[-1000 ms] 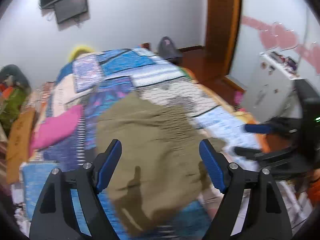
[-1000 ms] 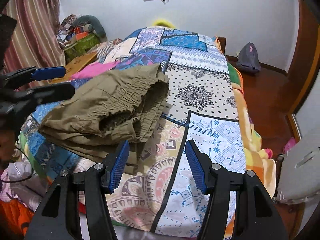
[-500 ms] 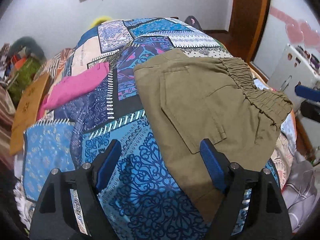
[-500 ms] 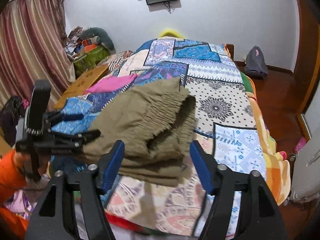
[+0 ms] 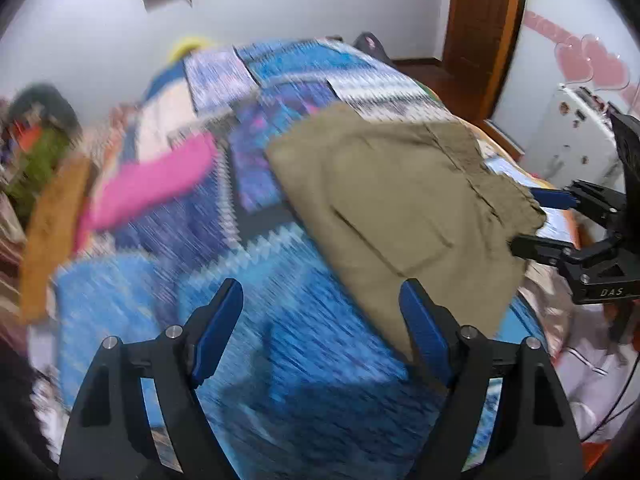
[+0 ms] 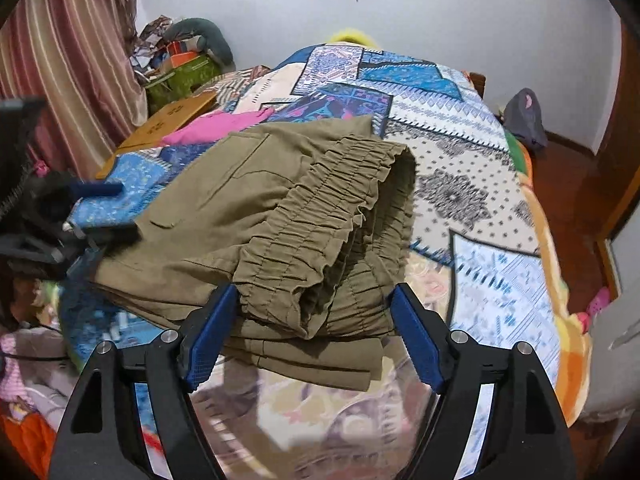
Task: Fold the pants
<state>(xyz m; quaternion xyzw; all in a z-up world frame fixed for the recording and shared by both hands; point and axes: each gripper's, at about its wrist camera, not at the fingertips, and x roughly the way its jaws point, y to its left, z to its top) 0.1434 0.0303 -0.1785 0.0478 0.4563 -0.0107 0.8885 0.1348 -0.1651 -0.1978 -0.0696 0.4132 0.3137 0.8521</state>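
The olive pants (image 6: 280,216) lie folded on the patchwork quilt (image 6: 460,128), with the gathered elastic waistband toward my right gripper (image 6: 316,304). Its jaws are opening, and the waistband end sits between them with neither pad pressing on it. In the blurred left wrist view the pants (image 5: 400,200) fill the right centre. My left gripper (image 5: 320,308) stands open over the blue quilt, its right finger above the pants' near edge. Each gripper shows in the other's view: the left gripper (image 6: 108,211) at the pants' far side, the right gripper (image 5: 536,222) at the waistband.
A pink garment (image 6: 224,124) and a brown board (image 6: 172,116) lie on the quilt beyond the pants. Clutter (image 6: 180,64) is piled by the striped curtain. A grey bag (image 6: 524,116) sits on the wooden floor. A white cabinet (image 5: 572,136) stands beside the bed.
My right gripper has come in close to the waistband and its jaws have widened around it. The left gripper has swung sideways, still open, so the pants now sit further right in its view.
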